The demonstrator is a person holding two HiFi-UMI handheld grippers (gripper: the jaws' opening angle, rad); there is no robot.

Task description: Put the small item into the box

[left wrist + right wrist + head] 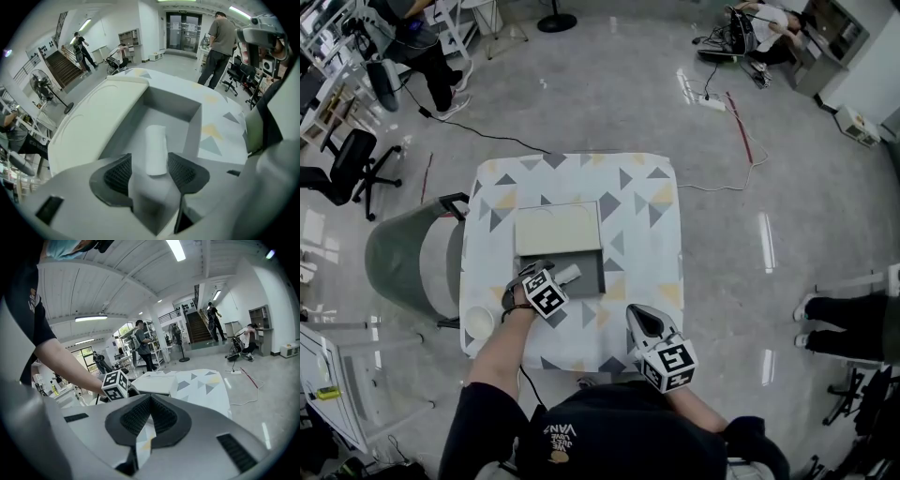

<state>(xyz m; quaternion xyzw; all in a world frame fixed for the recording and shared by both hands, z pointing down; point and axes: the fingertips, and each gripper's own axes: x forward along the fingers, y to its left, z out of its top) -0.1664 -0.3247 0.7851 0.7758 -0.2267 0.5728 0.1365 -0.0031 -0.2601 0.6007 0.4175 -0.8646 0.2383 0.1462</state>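
A grey box stands open on the patterned table, its cream lid folded back on the far side. My left gripper points steeply down over the box's near end. In the left gripper view the small white roll lies on the box floor, between the open jaws of the left gripper; the pads do not press on it. My right gripper hovers at the table's near right edge, apart from the box. In its own view the right gripper is shut with nothing in it.
A white bowl sits on the table's near left corner. A green chair stands against the table's left side and a black office chair further left. A cable runs over the floor; a person's legs are at right.
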